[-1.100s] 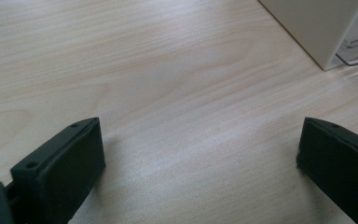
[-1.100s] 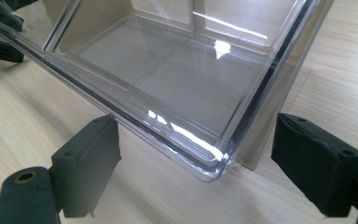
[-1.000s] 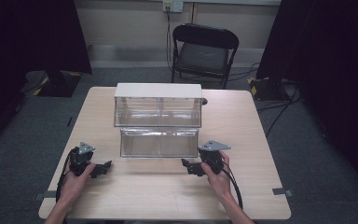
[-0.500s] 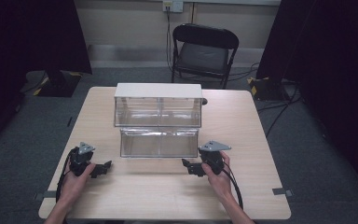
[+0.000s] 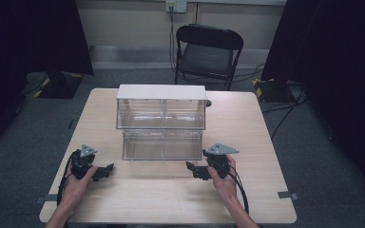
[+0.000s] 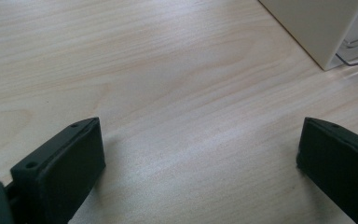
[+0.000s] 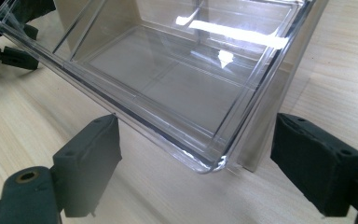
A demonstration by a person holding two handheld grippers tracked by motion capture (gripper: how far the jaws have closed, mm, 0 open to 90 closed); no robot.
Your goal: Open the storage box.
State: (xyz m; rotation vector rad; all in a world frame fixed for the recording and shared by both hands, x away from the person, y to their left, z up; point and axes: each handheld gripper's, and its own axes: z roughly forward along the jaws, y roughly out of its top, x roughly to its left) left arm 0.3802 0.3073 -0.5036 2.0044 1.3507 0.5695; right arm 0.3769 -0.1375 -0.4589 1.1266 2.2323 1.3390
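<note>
Two grippers rest low over the wooden table point(image 5: 247, 123), one at each front corner of a clear plastic drawer point(image 5: 162, 145) that stands pulled out of the white-topped cabinet point(image 5: 160, 107) at the table's middle. The left gripper point(image 5: 105, 171) has its jaws spread wide with only bare wood between them; the cabinet's white side shows at the far right of its own view. The right gripper point(image 5: 193, 169) is likewise spread and holds nothing, its jaws straddling the drawer's near corner point(image 7: 209, 163) without touching it.

The drawer looks light and stiff, with thin, glossy walls, so it is likely slippery under the pads and could crack or flex if squeezed hard. It appears empty, with a divider down the middle. The best hold is probably the front wall just inside each corner, where the rim is thickest, one jaw inside and one outside, with a gentle, even push from both sides so that it slides straight.
</note>
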